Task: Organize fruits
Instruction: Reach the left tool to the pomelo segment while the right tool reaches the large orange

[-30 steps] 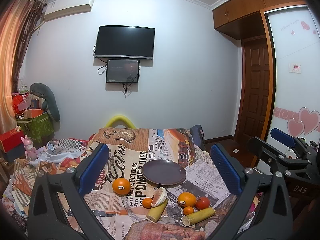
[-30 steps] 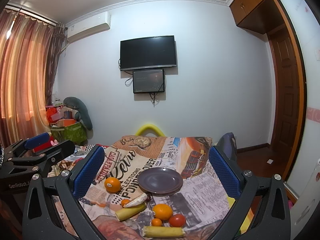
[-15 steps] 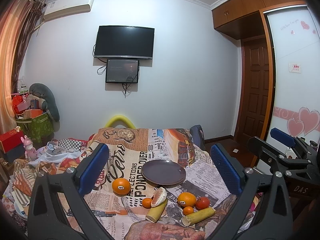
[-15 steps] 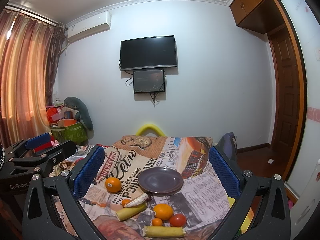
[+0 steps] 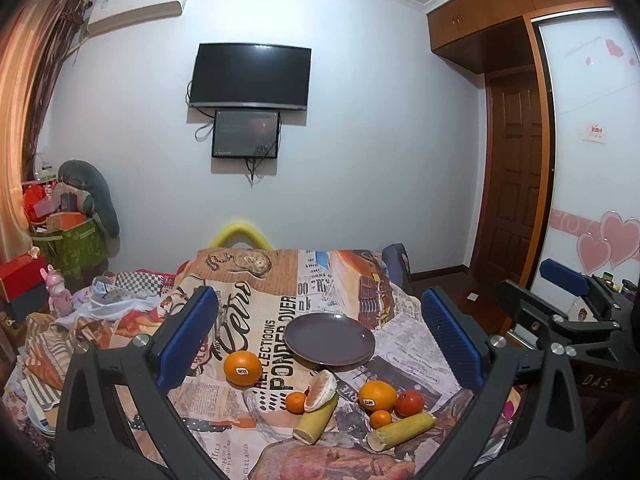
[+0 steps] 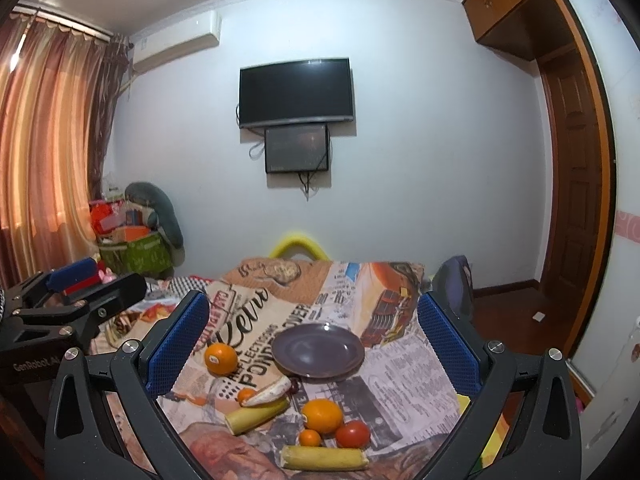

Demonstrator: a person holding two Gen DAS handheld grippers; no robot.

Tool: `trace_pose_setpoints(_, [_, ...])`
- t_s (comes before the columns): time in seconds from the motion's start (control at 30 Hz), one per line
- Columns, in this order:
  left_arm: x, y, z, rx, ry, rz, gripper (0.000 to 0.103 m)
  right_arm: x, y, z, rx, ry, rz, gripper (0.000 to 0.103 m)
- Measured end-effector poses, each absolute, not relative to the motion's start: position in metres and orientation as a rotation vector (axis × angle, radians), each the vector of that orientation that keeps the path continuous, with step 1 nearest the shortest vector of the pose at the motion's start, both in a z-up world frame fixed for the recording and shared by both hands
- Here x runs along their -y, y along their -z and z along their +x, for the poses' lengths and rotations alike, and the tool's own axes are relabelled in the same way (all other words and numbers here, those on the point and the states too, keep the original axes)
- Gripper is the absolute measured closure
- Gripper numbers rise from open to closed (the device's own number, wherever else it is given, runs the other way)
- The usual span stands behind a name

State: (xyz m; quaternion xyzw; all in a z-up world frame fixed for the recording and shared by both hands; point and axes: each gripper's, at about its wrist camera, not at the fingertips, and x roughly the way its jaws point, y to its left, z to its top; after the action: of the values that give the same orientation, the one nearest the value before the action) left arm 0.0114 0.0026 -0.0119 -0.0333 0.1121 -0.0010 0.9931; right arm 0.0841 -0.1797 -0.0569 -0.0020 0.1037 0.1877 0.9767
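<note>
Fruits lie scattered on the printed tablecloth (image 5: 256, 312) just in front of the empty purple plate (image 5: 329, 338): two large oranges (image 6: 322, 416), small tangerines, a red tomato (image 6: 352, 434) and a pomelo wedge. Left gripper (image 5: 320, 334) and right gripper (image 6: 314, 338) hover above, jaws wide, empty; neither is clearly nearer.

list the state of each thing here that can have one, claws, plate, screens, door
left claw: open, holding nothing
right claw: open, holding nothing
plate: empty, flat on the cloth
fruit wedge: peeled, resting on a corn piece
television: off
small screen: dim
door: shut
</note>
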Motion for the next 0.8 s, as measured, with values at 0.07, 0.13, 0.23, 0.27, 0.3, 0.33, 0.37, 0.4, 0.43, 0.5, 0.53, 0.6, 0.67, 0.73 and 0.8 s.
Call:
trace_pose_setpoints(0.07, [-0.005, 0.017, 0.019, -0.242, 0.005, -0.07, 0.0, 0.18, 0.063, 0.09, -0.234, -0.379, -0.008, 0.0])
trace_pose_setpoints(0.13, [-0.01, 0.024, 0.029, -0.27, 0.003, -0.072, 0.0, 0.179, 0.073, 0.103, -0.274, -0.375, -0.023, 0.0])
trace_pose_setpoints(0.23, [-0.015, 0.036, 0.045, -0.328, 0.008, -0.075, 0.0, 0.179, 0.09, 0.119, -0.327, -0.364, -0.041, 0.0])
trace_pose_setpoints(0.27, [-0.017, 0.04, 0.05, -0.347, 0.005, -0.076, 0.0, 0.179, 0.092, 0.123, -0.338, -0.364, -0.043, 0.0])
trace_pose_setpoints(0.3, [-0.02, 0.047, 0.057, -0.372, -0.005, -0.077, 0.0, 0.179, 0.1, 0.131, -0.368, -0.363, -0.047, 0.0])
trace_pose_setpoints(0.33, [-0.022, 0.052, 0.062, -0.391, -0.012, -0.075, 0.0, 0.18, 0.103, 0.133, -0.384, -0.366, -0.049, 0.0])
trace_pose_setpoints(0.37, [-0.023, 0.057, 0.067, -0.411, -0.019, -0.072, 0.0, 0.18, 0.109, 0.139, -0.407, -0.371, -0.051, 0.0])
trace_pose_setpoints(0.4, [-0.025, 0.062, 0.073, -0.434, -0.03, -0.068, 0.0, 0.18, 0.114, 0.143, -0.431, -0.378, -0.053, 0.003])
trace_pose_setpoints(0.43, [-0.027, 0.069, 0.08, -0.458, -0.038, -0.065, 0.0, 0.181, 0.117, 0.146, -0.452, -0.386, -0.056, 0.006])
trace_pose_setpoints(0.5, [-0.029, 0.08, 0.089, -0.493, -0.04, -0.068, 0.0, 0.18, 0.126, 0.153, -0.499, -0.41, -0.061, 0.01])
trace_pose_setpoints(0.53, [-0.031, 0.086, 0.095, -0.517, -0.038, -0.072, 0.0, 0.179, 0.133, 0.158, -0.53, -0.423, -0.064, 0.012])
trace_pose_setpoints(0.6, [-0.034, 0.098, 0.105, -0.556, -0.033, -0.081, 0.002, 0.179, 0.141, 0.164, -0.567, -0.437, -0.071, 0.014])
trace_pose_setpoints(0.67, [-0.038, 0.11, 0.117, -0.605, -0.027, -0.091, 0.007, 0.178, 0.149, 0.169, -0.603, -0.446, -0.081, 0.02])
trace_pose_setpoints(0.73, [-0.042, 0.123, 0.127, -0.648, -0.023, -0.107, 0.011, 0.175, 0.16, 0.177, -0.653, -0.467, -0.09, 0.027])
trace_pose_setpoints(0.8, [-0.047, 0.138, 0.138, -0.694, -0.017, -0.128, 0.012, 0.173, 0.17, 0.185, -0.693, -0.488, -0.09, 0.03])
